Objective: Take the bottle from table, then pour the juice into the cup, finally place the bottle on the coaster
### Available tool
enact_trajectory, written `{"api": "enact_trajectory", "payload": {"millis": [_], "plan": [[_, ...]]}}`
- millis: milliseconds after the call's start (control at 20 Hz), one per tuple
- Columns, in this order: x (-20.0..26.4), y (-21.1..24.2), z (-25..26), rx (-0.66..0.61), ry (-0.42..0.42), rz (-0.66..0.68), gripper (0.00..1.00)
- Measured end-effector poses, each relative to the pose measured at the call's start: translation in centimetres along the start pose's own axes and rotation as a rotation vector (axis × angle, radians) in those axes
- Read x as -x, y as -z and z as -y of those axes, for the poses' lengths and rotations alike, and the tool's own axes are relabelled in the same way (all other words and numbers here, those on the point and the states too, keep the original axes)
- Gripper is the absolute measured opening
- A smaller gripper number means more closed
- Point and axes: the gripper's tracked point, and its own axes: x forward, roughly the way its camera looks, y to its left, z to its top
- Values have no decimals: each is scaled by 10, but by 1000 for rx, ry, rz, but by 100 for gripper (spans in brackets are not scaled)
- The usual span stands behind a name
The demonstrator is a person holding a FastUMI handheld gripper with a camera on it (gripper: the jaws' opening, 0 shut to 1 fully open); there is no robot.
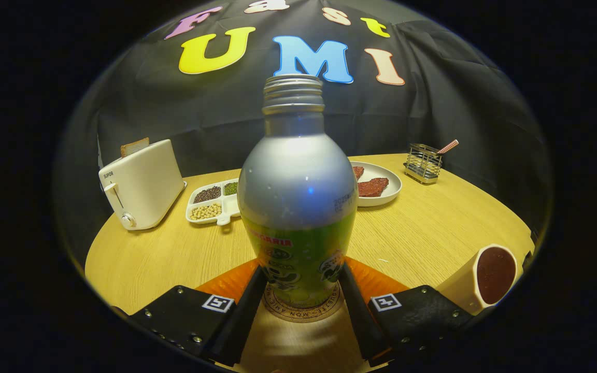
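An uncapped metal bottle (297, 191), silver on top with a green label below, stands upright between my fingers. Its base rests on a round printed coaster (302, 311) that lies on an orange mat (226, 282). My gripper (302, 270) is shut on the bottle's lower body, one finger pressing each side. A cream cup (487, 277) holding dark red juice stands on the table to the right of the fingers, a little apart from them.
On the round wooden table (433, 233) beyond the bottle are a white toaster (140, 184) with a slice of bread, a divided tray of beans (215, 202), a plate with red pieces (379, 186) and a wire rack (423, 163).
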Motion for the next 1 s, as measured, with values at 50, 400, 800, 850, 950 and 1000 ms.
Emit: {"api": "enact_trajectory", "payload": {"millis": [50,400,800,850,950,1000], "plan": [[0,0,0,5,-2,-2,82],[22,-6,-3,34,-57,27,85],[84,-37,9,39,-112,111,84],[92,-41,11,43,-119,124,84],[109,-50,14,51,-130,149,84],[117,-54,15,52,-138,161,84]]}}
